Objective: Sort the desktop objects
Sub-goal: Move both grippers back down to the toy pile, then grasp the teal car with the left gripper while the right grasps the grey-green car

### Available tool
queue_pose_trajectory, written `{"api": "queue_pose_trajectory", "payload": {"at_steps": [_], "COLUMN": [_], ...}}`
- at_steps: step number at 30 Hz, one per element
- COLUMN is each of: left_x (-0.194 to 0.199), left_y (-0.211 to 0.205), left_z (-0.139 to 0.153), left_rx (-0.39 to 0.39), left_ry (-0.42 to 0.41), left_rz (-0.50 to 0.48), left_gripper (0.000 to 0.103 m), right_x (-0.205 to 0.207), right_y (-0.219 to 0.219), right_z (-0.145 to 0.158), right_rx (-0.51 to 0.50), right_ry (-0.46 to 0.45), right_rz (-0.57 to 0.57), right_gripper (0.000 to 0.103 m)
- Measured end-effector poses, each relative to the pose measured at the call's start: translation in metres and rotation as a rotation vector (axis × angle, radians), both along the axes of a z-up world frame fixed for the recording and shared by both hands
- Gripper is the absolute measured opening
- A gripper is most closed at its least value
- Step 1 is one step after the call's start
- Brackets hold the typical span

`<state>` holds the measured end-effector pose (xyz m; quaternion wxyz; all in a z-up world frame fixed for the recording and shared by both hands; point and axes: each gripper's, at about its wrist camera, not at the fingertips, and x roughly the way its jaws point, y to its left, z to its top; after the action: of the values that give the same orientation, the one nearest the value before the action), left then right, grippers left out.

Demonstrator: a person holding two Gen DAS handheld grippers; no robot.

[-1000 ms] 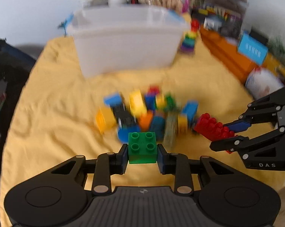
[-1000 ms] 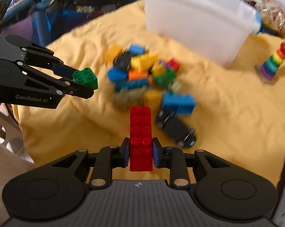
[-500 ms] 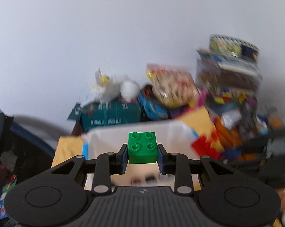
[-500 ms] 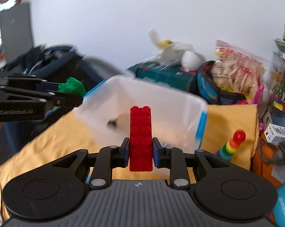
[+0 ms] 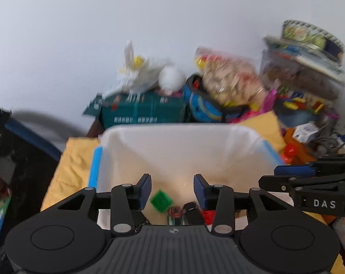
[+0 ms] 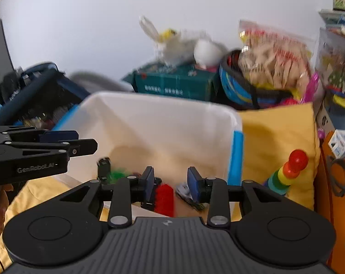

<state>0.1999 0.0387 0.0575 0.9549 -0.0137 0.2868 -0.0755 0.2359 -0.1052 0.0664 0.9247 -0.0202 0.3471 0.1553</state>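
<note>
Nearest in each wrist view, both tools stand spread with nothing between their pads. The left tool (image 5: 172, 190) pinched the green brick (image 5: 161, 200) half a second ago; now that brick is free, tilted on a corner just below and between the open pads, inside the bin (image 5: 229, 137). Whether it is yet at rest on the bin floor or in mid-fall cannot be told from the blur. The right tool (image 6: 170, 183) was likewise clamped on the red brick (image 6: 164, 199) half a second ago; that brick now shows smeared below the gap, close by the left pad, over the bin's near edge and seemingly dropping in.

Beyond the bricks, a few small dark toys (image 5: 190, 211) lie on the bin floor, too blurred to name. Both tools hang above the bin's near end, side by side; each shows at the edge of the other's view.

Further off, the yellow cloth (image 6: 275, 132) covers the surface around the bin, and a ring stacker (image 6: 286, 173) stands upright to the bin's right. Clutter lines the wall behind.

Judged from this, two bricks are just released into the bin, so both tools are free for another trip to the pile.
</note>
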Motion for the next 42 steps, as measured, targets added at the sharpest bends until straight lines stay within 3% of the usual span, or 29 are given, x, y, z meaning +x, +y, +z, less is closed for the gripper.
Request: {"api": "queue_pose_trajectory", "payload": {"at_steps": [3,4,7,11,14,17,22,27,29,34,37,40,41,42], "left_x": [-0.036,-0.049,-0.087,-0.127,-0.148,-0.16,-0.173,-0.181,-0.184,-0.187,-0.185,-0.178,-0.174,-0.171], "left_y": [-0.004,-0.006,-0.013,-0.02,-0.024,-0.023,-0.01,0.001,0.005,0.008,0.004,-0.008,-0.014,-0.02], "left_z": [0.012,0.012,-0.005,-0.047,-0.074,-0.091,-0.1,-0.098,-0.097,-0.097,-0.099,-0.103,-0.105,-0.107], "left_rx": [0.016,0.031,0.07,0.063,0.077,0.103,0.05,0.042,0.051,0.046,0.029,0.007,0.009,0.017], "left_ry": [-0.061,-0.068,-0.022,0.138,0.231,0.276,0.311,0.308,0.307,0.316,0.323,0.332,0.335,0.329], "left_rz": [-0.049,-0.06,-0.119,-0.184,-0.243,-0.234,-0.171,-0.125,-0.121,-0.138,-0.177,-0.239,-0.26,-0.275], "left_gripper": [0.067,0.068,0.068,0.067,0.066,0.064,0.06,0.06,0.06,0.06,0.06,0.06,0.06,0.06], "right_x": [-0.022,-0.033,-0.058,-0.092,-0.118,-0.145,-0.163,-0.155,-0.147,-0.144,-0.145,-0.151,-0.154,-0.156], "right_y": [-0.003,-0.004,-0.005,-0.006,-0.005,0.005,0.037,0.05,0.051,0.062,0.062,0.046,0.04,0.035], "right_z": [0.012,0.014,0.007,-0.023,-0.046,-0.061,-0.084,-0.094,-0.097,-0.108,-0.116,-0.111,-0.11,-0.109], "right_rx": [0.026,0.027,0.006,-0.068,-0.064,-0.032,-0.015,0.048,0.077,0.047,0.016,0.012,-0.008,-0.016], "right_ry": [-0.029,-0.032,-0.013,0.063,0.156,0.241,0.339,0.393,0.401,0.395,0.371,0.371,0.362,0.363], "right_rz": [0.021,0.039,0.079,0.115,0.152,0.255,0.353,0.246,0.187,0.13,0.104,0.083,0.078,0.077], "right_gripper": [0.037,0.037,0.037,0.038,0.039,0.039,0.039,0.041,0.051,0.054,0.04,0.039,0.024,0.024]}}
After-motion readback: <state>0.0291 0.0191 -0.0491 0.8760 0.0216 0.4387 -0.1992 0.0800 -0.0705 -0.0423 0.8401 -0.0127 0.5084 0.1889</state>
